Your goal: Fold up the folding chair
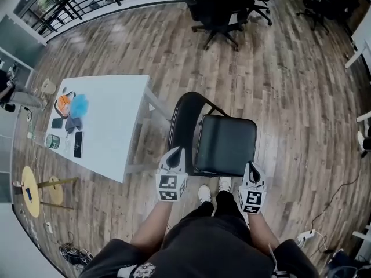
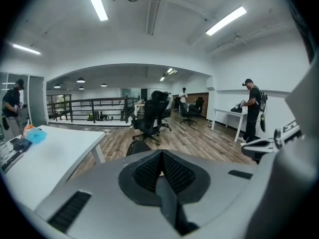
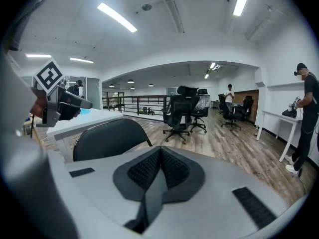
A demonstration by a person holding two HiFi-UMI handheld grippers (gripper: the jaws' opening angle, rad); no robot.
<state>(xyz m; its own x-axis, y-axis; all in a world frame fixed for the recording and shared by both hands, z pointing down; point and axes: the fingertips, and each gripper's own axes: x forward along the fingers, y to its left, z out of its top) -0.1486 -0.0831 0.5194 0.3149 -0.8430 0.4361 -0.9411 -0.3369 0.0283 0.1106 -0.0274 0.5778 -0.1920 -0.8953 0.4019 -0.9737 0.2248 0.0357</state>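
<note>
Item: my left claw (image 2: 160,156), jaws pressed together, nothing between them. It sits at the near left corner of the folding chair (image 1: 226,143).

Item: my right claw (image 3: 159,153), jaws likewise pressed together and empty, at the seat's near right corner. From above I cannot tell whether either tip touches the seat edge.

Item: the folding chair, black, standing unfolded between the two claws, just in front of my feet. Its seat is flat. Its backrest (image 3: 107,138) rises ahead and to the left of my right claw.

Item: white table (image 1: 116,132), just left of the chair, small objects at its far end.

Item: black office chairs (image 1: 223,10), well apart, across the wooden floor (image 1: 290,80).
</note>
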